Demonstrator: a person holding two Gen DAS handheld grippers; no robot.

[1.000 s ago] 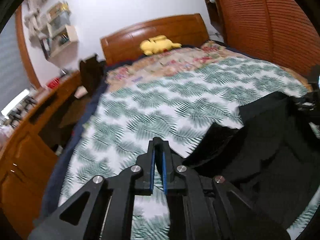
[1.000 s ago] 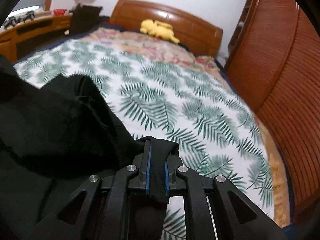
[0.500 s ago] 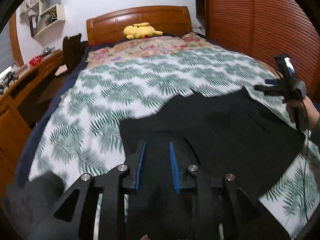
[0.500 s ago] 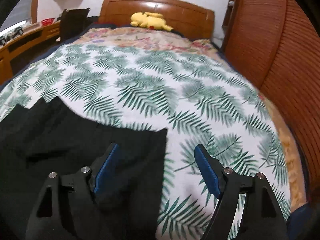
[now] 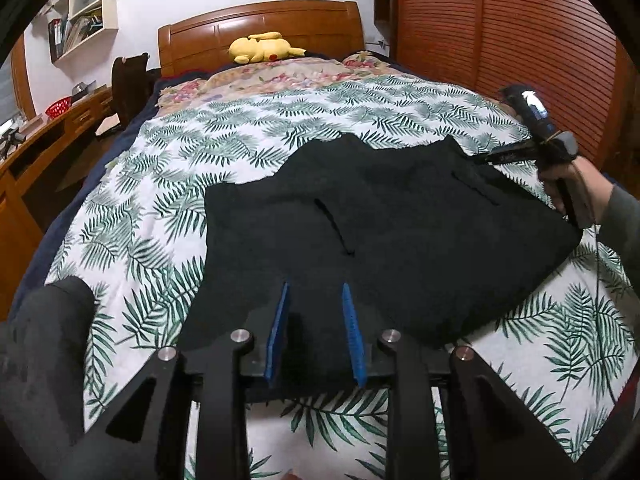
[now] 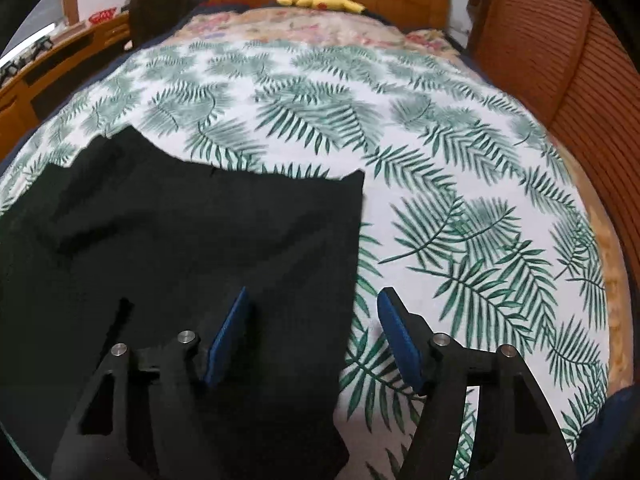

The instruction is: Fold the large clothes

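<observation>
Now a black garment (image 5: 384, 240) is seen spread nearly flat on the leaf-print bedspread (image 5: 160, 216), toward the foot edge of the bed and well apart from the wooden headboard (image 5: 260, 24), where a yellow plush toy (image 5: 260, 46) is lying. The left gripper (image 5: 316, 332) is held low over the garment's near edge; its blue pads (image 5: 352, 328) have just been opening a little and are parted by a narrow gap, with cloth beneath them but nothing pinched. The right gripper (image 6: 312, 332) is held at the garment's right side edge, its jaws spread wide though they have just been closing somewhat; one pad (image 6: 228, 332) is over black fabric and the other over bare bedspread, so that the side hem runs between them without being pressed. In the left wrist view the right gripper is also seen, carried by a hand (image 5: 568, 184) near the bed's right edge. The laying-out step is judged to be finished, or nearly so, with no fold yet made. For the next move, an edge or corner would need to be pinched by each gripper, lifted clear and carried across the garment so that the edges are matched. Care would be called for that both layers are caught and that no bedspread is taken up with the cloth.
</observation>
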